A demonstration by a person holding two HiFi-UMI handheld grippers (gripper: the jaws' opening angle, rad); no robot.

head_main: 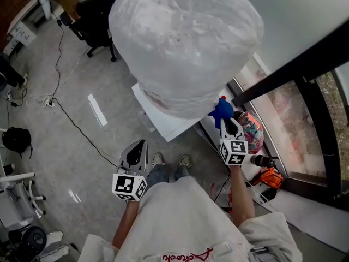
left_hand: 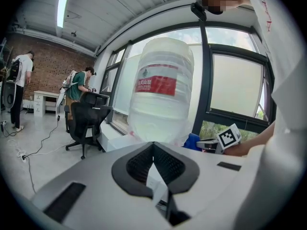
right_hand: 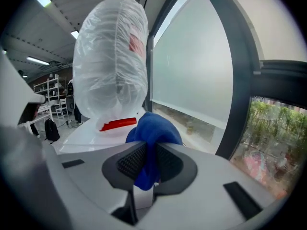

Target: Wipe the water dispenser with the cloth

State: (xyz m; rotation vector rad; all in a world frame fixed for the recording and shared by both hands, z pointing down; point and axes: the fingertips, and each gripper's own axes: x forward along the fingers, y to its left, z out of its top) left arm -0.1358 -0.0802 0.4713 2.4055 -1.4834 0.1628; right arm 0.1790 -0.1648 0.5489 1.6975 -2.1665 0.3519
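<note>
The white water dispenser (head_main: pixel 163 119) stands by the window, topped by a big water bottle (head_main: pixel 185 42) wrapped in clear plastic. My right gripper (head_main: pixel 230 125) is shut on a bunched blue cloth (head_main: pixel 222 110), held close to the bottle's lower right side, above the dispenser's top edge. In the right gripper view the blue cloth (right_hand: pixel 152 138) bulges out between the jaws, just short of the dispenser top (right_hand: pixel 91 133) and the bottle (right_hand: pixel 112 61). My left gripper (head_main: pixel 136 153) hangs lower left, away from the dispenser, jaws shut with nothing between them (left_hand: pixel 153 147).
A dark window frame (head_main: pixel 294 70) runs along the right. An orange tool (head_main: pixel 270 176) and colourful bag (head_main: pixel 252 129) lie on the floor by the window. A black office chair (head_main: pixel 95 23) stands behind the dispenser. Cables (head_main: pixel 71 119) trail over the grey floor. Two people (left_hand: pixel 76 87) stand far off.
</note>
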